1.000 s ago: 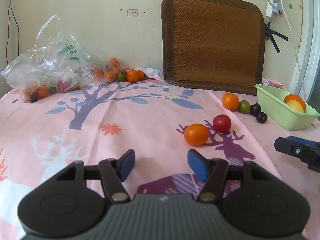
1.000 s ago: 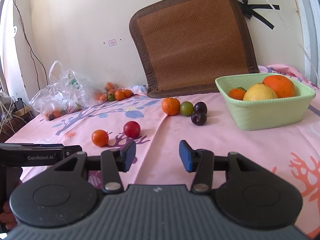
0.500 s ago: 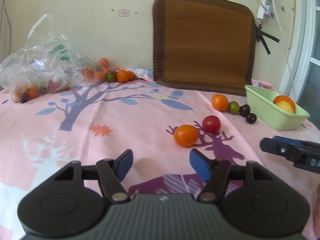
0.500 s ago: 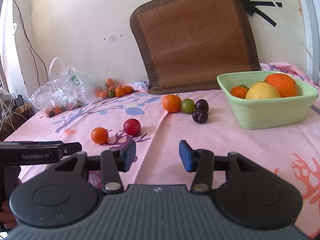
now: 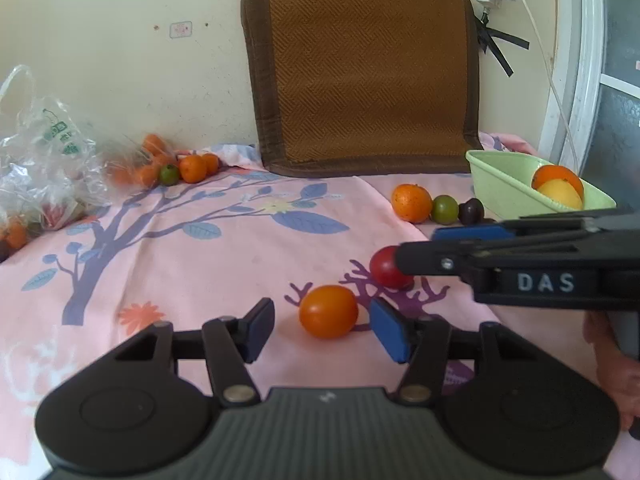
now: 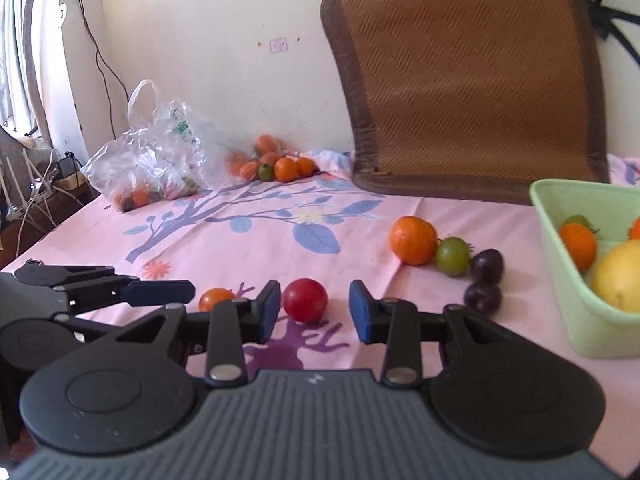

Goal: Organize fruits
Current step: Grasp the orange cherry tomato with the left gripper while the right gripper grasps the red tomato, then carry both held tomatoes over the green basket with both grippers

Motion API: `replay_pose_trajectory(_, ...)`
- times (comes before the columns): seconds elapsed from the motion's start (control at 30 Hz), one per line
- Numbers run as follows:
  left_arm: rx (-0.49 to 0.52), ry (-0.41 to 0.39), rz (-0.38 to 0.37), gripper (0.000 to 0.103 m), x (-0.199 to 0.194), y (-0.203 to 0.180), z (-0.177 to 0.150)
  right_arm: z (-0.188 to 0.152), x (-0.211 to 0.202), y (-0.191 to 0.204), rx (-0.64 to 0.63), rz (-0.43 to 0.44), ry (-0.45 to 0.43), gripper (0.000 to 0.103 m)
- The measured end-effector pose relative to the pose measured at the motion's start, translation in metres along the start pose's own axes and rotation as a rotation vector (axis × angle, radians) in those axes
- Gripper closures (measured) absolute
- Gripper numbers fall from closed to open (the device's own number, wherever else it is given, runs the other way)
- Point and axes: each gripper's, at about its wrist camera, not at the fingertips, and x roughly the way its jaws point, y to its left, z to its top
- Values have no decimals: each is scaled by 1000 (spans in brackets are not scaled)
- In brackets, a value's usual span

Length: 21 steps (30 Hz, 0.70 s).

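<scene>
My left gripper (image 5: 322,328) is open, with an orange tomato (image 5: 328,311) lying on the pink cloth between its blue pads, untouched. My right gripper (image 6: 314,312) is open around a red tomato (image 6: 305,300), its left pad close beside it. In the left wrist view the right gripper (image 5: 452,246) reaches in from the right over the red tomato (image 5: 386,268). The left gripper (image 6: 160,292) shows at the left of the right wrist view, by the orange tomato (image 6: 216,299). A green basket (image 6: 560,256) holds an orange, a lemon and a small tomato.
An orange (image 6: 413,240), a green tomato (image 6: 453,256) and two dark plums (image 6: 486,264) lie left of the basket. A plastic bag (image 6: 156,160) of fruit and a pile of small oranges (image 6: 280,166) sit by the wall. A brown woven mat (image 6: 468,76) leans behind.
Both grippers moved forward and down toward the cloth. The left now frames the orange tomato and the right frames the red tomato. Both stayed open.
</scene>
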Motion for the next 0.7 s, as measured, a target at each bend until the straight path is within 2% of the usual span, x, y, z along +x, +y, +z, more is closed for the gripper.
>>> replay_pose_trajectory(0.13, 8, 7, -13, 51, 2, 0, 0, 5, 12, -2, 16, 31, 25, 62)
replay_pose_trajectory(0.23, 7, 23, -16, 67, 6, 0, 0, 4, 21, -2, 14, 28, 55, 62)
replay_pose_trajectory(0.3, 5, 20, -18, 70, 5, 0, 0, 1, 26, -2, 14, 23, 80, 65)
replay_pose_trajectory(0.33, 2, 18, -19, 70, 5, 0, 0, 1, 22, -1, 6, 23, 71, 71)
replay_pose_trajectory(0.37, -1, 17, -20, 70, 4, 0, 0, 1, 19, -1, 3, 23, 69, 72)
replay_pose_trajectory(0.47, -8, 2, -60, 70, -1, -6, 3, -4, 5, -1, 0, 3, 37, 72)
replay_pose_trajectory(0.53, 26, -15, -89, 70, -4, -20, 9, -7, -12, -3, 5, -24, -9, 72)
replay_pose_trajectory(0.7, 120, -66, -172, 70, 3, -66, 37, -9, -59, -29, 17, -178, -172, 72)
